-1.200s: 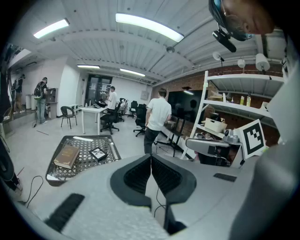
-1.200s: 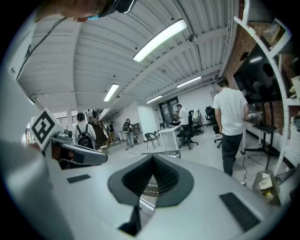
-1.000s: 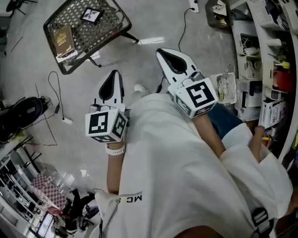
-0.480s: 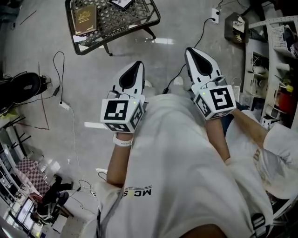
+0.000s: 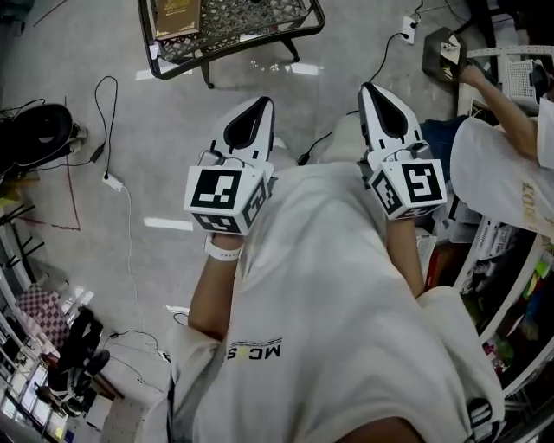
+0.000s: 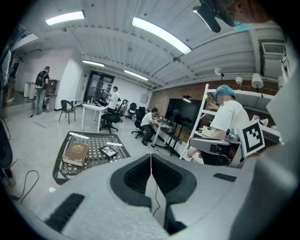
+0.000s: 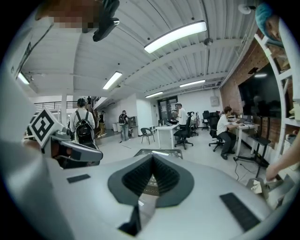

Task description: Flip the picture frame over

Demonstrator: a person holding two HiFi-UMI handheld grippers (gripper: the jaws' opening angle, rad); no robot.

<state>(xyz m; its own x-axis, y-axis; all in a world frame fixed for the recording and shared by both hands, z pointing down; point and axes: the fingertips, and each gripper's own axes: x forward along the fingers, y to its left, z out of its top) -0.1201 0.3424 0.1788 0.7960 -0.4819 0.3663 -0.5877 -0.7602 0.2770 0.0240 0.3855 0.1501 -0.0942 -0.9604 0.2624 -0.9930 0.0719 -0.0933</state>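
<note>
The picture frame is small and dark and lies flat on a low black mesh table, beside a brown book. In the head view only the table's near edge and the book show at the top; the frame is out of that view. My left gripper and right gripper are held in front of my body, well short of the table, both shut and empty. The left jaws meet in a thin line. Past the right jaws a strip of the table shows.
Cables and a plug block trail over the grey floor at left, near a black round object. Shelving and another person stand close on my right. Desks, chairs and several people fill the room beyond the table.
The table has slid up to the head view's top edge and the picture frame has left that view. Both grippers sit higher in the picture and stay shut.
</note>
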